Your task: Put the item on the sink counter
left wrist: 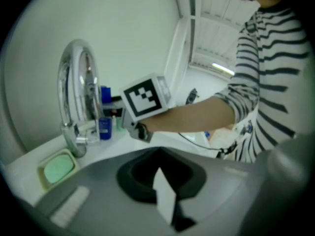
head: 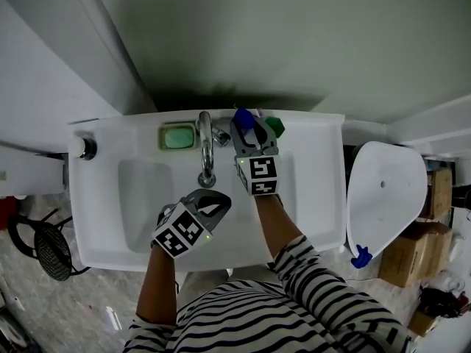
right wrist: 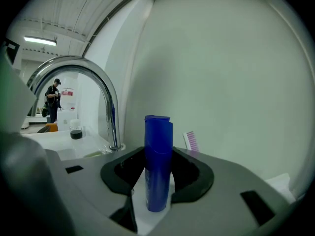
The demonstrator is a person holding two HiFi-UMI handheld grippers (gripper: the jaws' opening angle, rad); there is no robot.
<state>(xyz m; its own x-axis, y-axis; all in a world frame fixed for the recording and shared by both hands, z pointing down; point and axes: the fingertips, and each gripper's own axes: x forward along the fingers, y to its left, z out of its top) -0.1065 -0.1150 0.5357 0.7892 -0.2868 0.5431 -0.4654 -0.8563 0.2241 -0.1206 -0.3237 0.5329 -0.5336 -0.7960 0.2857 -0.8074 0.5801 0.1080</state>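
A tall blue bottle (right wrist: pixel 158 156) stands upright between the jaws of my right gripper (right wrist: pixel 157 203), which is shut on its lower part. From above, the right gripper (head: pixel 247 132) holds the blue bottle (head: pixel 243 117) over the sink counter's (head: pixel 309 134) back ledge, just right of the faucet (head: pixel 205 144). In the left gripper view the bottle (left wrist: pixel 104 126) hangs low beside the faucet (left wrist: pixel 78 95); I cannot tell whether its base touches the counter. My left gripper (head: pixel 214 203) hovers over the basin, shut and empty (left wrist: pixel 165 200).
A green soap bar (head: pixel 178 136) lies in its dish left of the faucet. A green object (head: pixel 275 126) and a pink toothbrush (right wrist: pixel 191 140) stand at the wall right of the bottle. A dark-topped cup (head: pixel 88 148) sits at the counter's far left. A white toilet (head: pixel 383 193) stands right of the sink.
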